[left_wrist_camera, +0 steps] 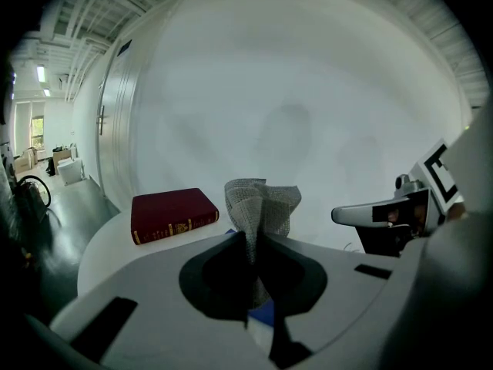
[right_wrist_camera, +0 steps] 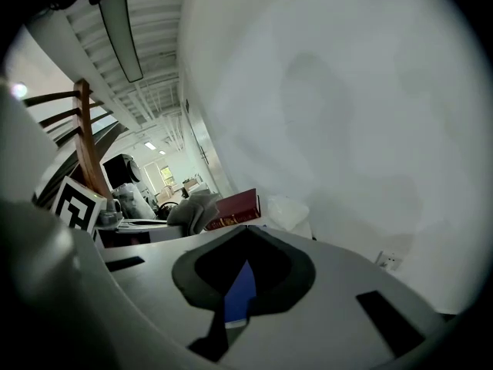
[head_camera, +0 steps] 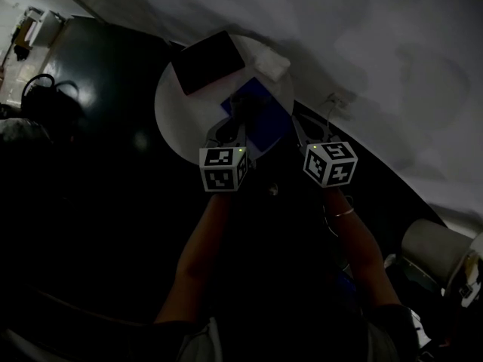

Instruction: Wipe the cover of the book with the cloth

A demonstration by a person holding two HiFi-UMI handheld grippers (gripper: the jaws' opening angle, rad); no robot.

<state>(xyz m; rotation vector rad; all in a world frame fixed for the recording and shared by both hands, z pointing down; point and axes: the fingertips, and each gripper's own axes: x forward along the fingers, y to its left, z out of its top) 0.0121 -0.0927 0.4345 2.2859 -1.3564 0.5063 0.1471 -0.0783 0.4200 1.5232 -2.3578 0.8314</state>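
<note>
A dark red book (head_camera: pixel 207 60) lies flat at the far left of a round white table (head_camera: pixel 177 111). In the left gripper view the book (left_wrist_camera: pixel 173 214) shows its gold-lettered spine. My left gripper (head_camera: pixel 240 113) is shut on a grey mesh cloth (left_wrist_camera: pixel 260 205), which stands bunched above the jaws, to the right of the book and short of it. My right gripper (head_camera: pixel 306 130) hangs over the table's right edge, shut with nothing in it. From the right gripper view (right_wrist_camera: pixel 246 230) I see the cloth (right_wrist_camera: pixel 192 206) and the book (right_wrist_camera: pixel 235 205) beyond.
A blue flat item (head_camera: pixel 264 115) lies on the table under both grippers. A white lump (head_camera: pixel 272 65) sits at the table's back edge against the white wall. A wall socket (head_camera: pixel 337 100) is to the right. A black bag (head_camera: pixel 41 89) stands on the floor at left.
</note>
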